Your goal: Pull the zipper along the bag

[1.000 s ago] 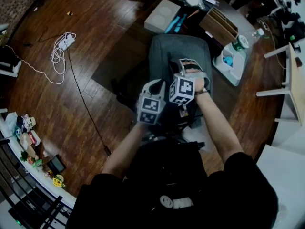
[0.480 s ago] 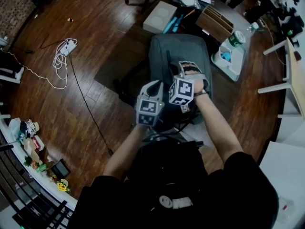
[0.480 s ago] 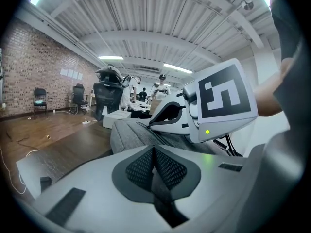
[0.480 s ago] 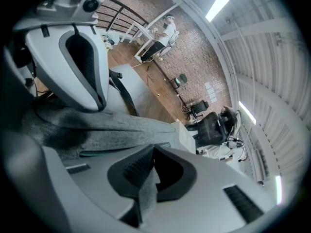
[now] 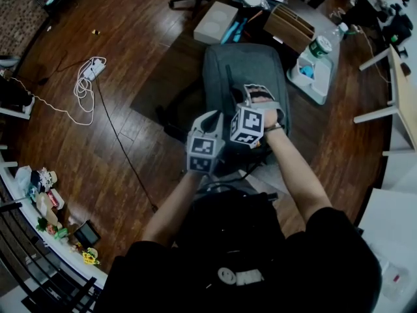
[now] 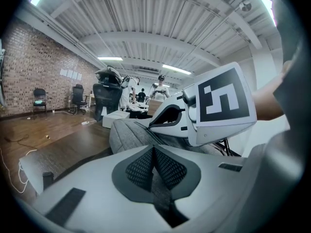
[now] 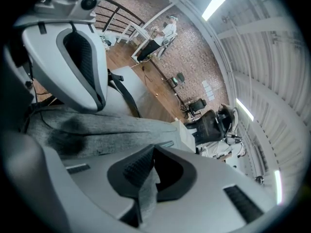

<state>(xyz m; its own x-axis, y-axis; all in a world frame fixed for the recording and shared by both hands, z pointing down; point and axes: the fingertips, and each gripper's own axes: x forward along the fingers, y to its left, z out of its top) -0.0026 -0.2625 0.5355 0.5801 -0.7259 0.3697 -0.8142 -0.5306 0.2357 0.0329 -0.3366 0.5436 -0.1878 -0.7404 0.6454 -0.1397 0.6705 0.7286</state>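
A grey backpack (image 5: 244, 74) lies flat on a dark mat on the wooden floor. Both grippers sit side by side over its near end, the left gripper (image 5: 204, 145) just left of the right gripper (image 5: 249, 122). In the left gripper view the left gripper (image 6: 154, 154) has its pads pressed together on a dark grey strip of the bag, with the bag (image 6: 129, 132) stretching away beyond. In the right gripper view the right gripper (image 7: 150, 159) is shut on a lighter grey fabric strip of the bag (image 7: 97, 125). Whether either strip is the zipper pull cannot be told.
Beyond the bag stand a white box (image 5: 215, 21), a wooden organiser (image 5: 296, 26) and a white tray (image 5: 306, 80) with a green-lidded cup. A white cable with a power strip (image 5: 88, 70) lies at the left. A light table (image 5: 404, 96) stands at the right.
Both grippers stay shut at the same place on the bag's near end. Only the head view has shifted a little.
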